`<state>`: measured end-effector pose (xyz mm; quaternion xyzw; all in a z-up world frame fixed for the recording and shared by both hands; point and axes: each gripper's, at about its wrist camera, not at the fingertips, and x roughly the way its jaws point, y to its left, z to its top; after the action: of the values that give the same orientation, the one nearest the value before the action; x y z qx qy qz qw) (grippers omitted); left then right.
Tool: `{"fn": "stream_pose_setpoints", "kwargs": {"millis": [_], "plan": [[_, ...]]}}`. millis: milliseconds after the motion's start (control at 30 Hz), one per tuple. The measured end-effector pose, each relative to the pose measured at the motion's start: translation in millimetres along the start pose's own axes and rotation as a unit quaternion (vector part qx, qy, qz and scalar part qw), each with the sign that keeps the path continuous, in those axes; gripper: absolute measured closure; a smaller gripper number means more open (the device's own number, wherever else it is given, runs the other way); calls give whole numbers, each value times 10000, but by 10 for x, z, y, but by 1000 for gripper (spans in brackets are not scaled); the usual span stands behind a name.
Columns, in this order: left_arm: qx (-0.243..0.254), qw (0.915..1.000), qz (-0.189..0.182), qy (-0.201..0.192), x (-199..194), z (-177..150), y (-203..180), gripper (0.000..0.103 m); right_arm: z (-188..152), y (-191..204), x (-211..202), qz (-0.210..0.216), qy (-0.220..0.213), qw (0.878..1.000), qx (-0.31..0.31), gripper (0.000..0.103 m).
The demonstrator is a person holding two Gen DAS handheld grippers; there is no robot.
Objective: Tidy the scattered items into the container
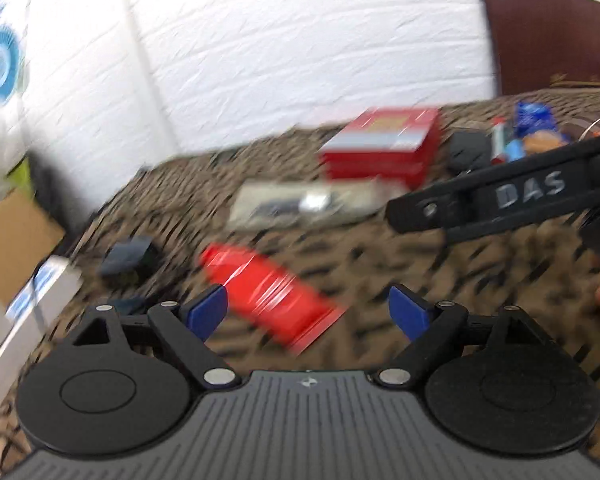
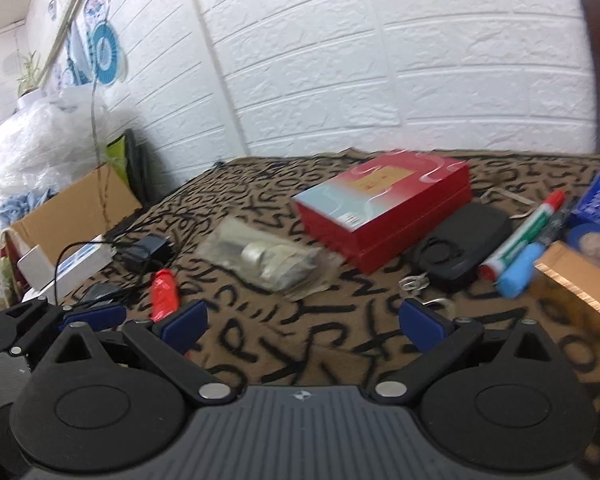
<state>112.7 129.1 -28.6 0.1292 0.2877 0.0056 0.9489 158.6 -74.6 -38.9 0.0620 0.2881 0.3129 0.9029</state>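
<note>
1. Low over the brown cloth with black letter marks, the left gripper has its blue-padded fingers spread wide, holding nothing; the frame is blurred.
2. Between and just beyond those fingers lies a flat red plastic packet, not touched by either pad as far as the blur allows.
3. Beside it to the right, the right gripper is likewise spread wide and empty, its pads above bare cloth.
4. Near the left fingers sits a small black charger with its cable, and a white box with blue print at the cloth's left edge.
5. Farther off, in the middle, lies a clear plastic bag of metal parts.
6. Beyond it stands a red rectangular gift box, lid shut.
7. Right of that box lie a black flat case, a red-capped green-and-white marker and a light blue tube.
8. At the far left, off the cloth, an open cardboard carton stands against the white brick-pattern wall.
</note>
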Motion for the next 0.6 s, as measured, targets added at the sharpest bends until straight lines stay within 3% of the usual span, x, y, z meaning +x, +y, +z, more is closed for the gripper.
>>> {"fn": "stream_pose_setpoints", "kwargs": {"millis": [100,233,333,400,433,500,600], "plan": [[-289,9993,-109,214,125,-36,123,6,-33,144,89,129,135,9997,-146,0],[-296,9975,-591,248,271,103,28,6,-26,222,37,3,109,9990,-431,0],[121,9952,-967,-51,281,164,-223,6,-5,130,-40,-197,8,9992,-356,0],[477,9851,-1636,-248,208,169,-326,11,7,63,-85,-343,-6,9990,-287,0],[638,9819,-1745,-378,150,145,-356,13,8,33,-103,-393,-4,9989,-257,0],[765,9813,-1654,-621,14,84,-351,12,4,-7,-129,-431,-25,9988,-215,0],[465,9911,-1164,-455,-44,-6,-158,10,-5,-19,-111,-382,-23,9991,-164,0]]}}
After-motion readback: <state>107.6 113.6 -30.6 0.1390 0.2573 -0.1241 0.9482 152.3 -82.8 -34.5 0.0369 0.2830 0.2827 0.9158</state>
